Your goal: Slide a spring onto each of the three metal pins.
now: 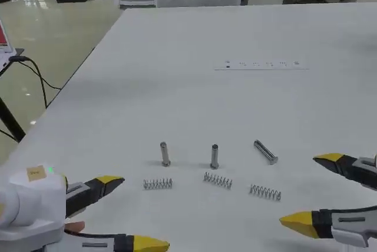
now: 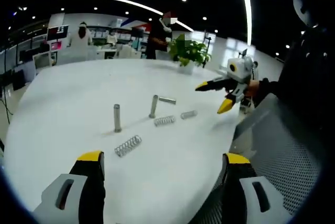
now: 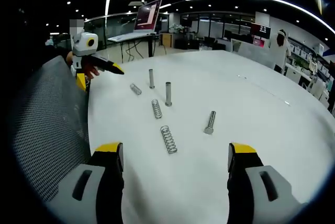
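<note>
Two metal pins stand upright on the white table, the left pin (image 1: pixel 164 153) and the middle pin (image 1: pixel 214 156); the third pin (image 1: pixel 265 152) lies on its side at the right. In front of them lie three loose springs: the left spring (image 1: pixel 158 184), the middle spring (image 1: pixel 218 180) and the right spring (image 1: pixel 265 192). My left gripper (image 1: pixel 132 212) is open and empty, near the left spring (image 2: pixel 127 145). My right gripper (image 1: pixel 311 190) is open and empty, just right of the right spring (image 3: pixel 168 138) and the lying pin (image 3: pixel 210 122).
A flush row of sockets (image 1: pixel 262 64) sits in the table farther back. The table's left edge (image 1: pixel 70 87) runs diagonally, with a cable (image 1: pixel 35 75) beyond it. A grey mesh chair (image 2: pixel 282 150) is close behind the grippers. People stand in the far background.
</note>
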`<action>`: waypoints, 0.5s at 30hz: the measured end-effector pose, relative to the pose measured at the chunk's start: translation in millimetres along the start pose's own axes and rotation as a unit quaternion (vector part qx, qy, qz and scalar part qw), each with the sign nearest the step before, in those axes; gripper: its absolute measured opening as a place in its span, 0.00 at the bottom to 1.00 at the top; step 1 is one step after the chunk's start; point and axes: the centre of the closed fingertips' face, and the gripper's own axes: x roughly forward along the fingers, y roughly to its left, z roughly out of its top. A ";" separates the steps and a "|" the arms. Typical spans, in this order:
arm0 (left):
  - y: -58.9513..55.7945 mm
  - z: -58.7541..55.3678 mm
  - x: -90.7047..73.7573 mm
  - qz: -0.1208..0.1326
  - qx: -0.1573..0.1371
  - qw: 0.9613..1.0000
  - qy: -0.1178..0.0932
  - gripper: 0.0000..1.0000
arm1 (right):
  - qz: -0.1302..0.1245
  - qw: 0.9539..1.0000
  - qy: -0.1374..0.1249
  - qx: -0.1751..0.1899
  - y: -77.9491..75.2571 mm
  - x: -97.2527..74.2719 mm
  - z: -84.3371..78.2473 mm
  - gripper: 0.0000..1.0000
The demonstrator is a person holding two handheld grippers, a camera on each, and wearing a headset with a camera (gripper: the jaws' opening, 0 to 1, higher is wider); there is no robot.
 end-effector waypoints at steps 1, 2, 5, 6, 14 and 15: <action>0.0 0.0 -0.1 0.000 0.000 1.000 0.000 0.87 | 0.000 1.000 0.000 0.000 0.1 -0.1 -0.1 0.81; 0.2 0.1 -0.1 0.000 0.000 1.000 0.000 0.87 | -0.001 1.000 0.001 0.000 0.1 -0.3 -0.6 0.81; 0.7 0.6 -0.6 0.001 0.000 1.000 -0.002 0.87 | -0.002 1.000 0.000 0.002 0.1 -1.1 -1.3 0.81; 0.6 0.6 -0.6 0.001 0.000 1.000 -0.002 0.87 | -0.002 1.000 0.001 0.003 0.3 -1.4 -1.8 0.81; 0.6 1.0 -1.0 0.003 0.000 1.000 -0.003 0.87 | -0.004 1.000 0.003 0.006 0.5 -2.0 -4.3 0.80; 0.7 1.1 -1.1 0.003 0.000 1.000 -0.004 0.87 | -0.004 1.000 0.003 0.005 0.4 -1.9 -4.2 0.80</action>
